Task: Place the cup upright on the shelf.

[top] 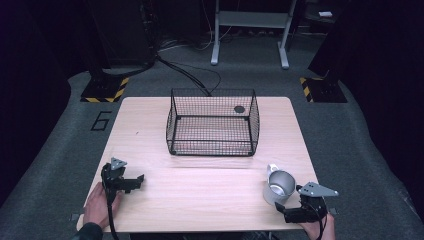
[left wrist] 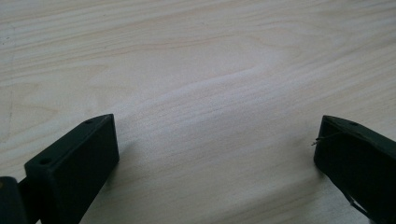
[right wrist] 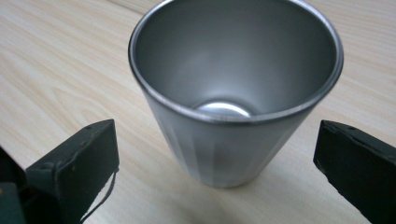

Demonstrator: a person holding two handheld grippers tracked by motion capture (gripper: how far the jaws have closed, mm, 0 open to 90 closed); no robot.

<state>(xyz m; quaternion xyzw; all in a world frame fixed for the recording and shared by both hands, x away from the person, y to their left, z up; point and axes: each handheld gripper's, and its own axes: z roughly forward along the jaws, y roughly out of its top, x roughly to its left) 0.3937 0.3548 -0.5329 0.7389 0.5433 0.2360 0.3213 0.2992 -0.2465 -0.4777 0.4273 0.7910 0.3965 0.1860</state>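
Steel cup (right wrist: 233, 93) upright between open right gripper (right wrist: 217, 158), handle hidden.

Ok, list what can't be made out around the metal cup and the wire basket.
- Cup: its handle, hidden behind the body in the right gripper view.
- Dark round thing by the basket: too small in the high view to identify, or to tell if inside.
- Right gripper: jaw tips blurred there.
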